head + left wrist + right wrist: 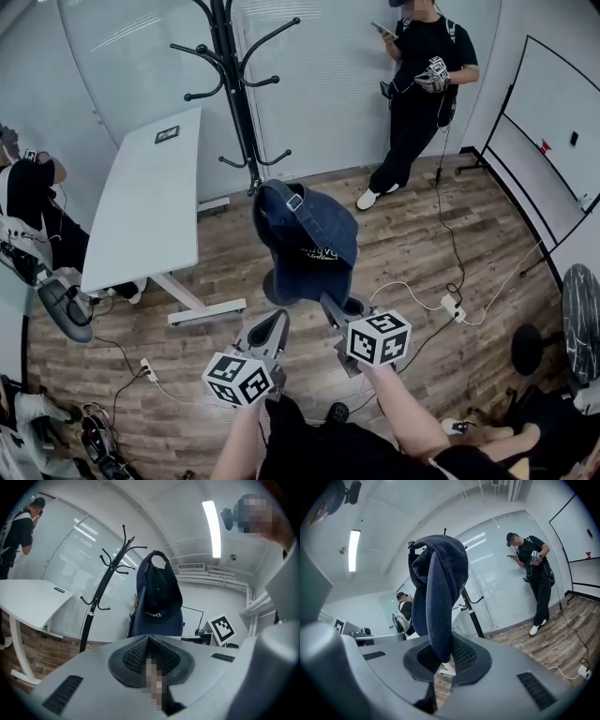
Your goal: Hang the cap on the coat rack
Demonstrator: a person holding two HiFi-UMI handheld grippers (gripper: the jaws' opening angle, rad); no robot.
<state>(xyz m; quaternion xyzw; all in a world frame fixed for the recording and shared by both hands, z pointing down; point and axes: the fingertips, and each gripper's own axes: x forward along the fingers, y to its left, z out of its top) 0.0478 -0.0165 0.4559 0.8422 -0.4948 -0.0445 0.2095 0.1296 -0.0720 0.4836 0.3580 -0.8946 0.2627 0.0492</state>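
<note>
1. Black-and-white square markers cover the cubes on both grippers, which sit nearest the head camera. The gripper bodies are smooth grey plastic, and the fingers carry dark, finely ribbed pads.
2. On the right gripper (330, 307) (440, 656), the fingers are clamped on a fold at the cap's lower edge. The cloth runs down between the pads.
3. Held up this way, the cap (314, 230) (159, 592) (440, 573) hangs in the air in front of the person. It is short of the coat rack and touches none of its hooks.
4. It is soft, dark blue denim with a rounded crown. A back strap carries a small silver buckle (294, 202).
5. Pale lettering crosses the front of the cap. It appears upside down in the left gripper view and is too small to read with certainty.
6. On the left gripper (274, 323) (149, 641), the fingers are pressed together on themselves. They are apart from the cap and point toward it.
7. Behind the cap, the coat rack (234, 84) (105, 581) (472, 613) is a thin black pole with curved, knob-tipped hooks.
8. To its left stands a flat, white, rectangular table (150, 187) (28, 599) on white legs, with a small dark rectangle (167, 134) lying on it.
9. Wood-grain planks make up the floor (469, 262), and a white power strip (452, 307) with white cables lies on it.
</note>
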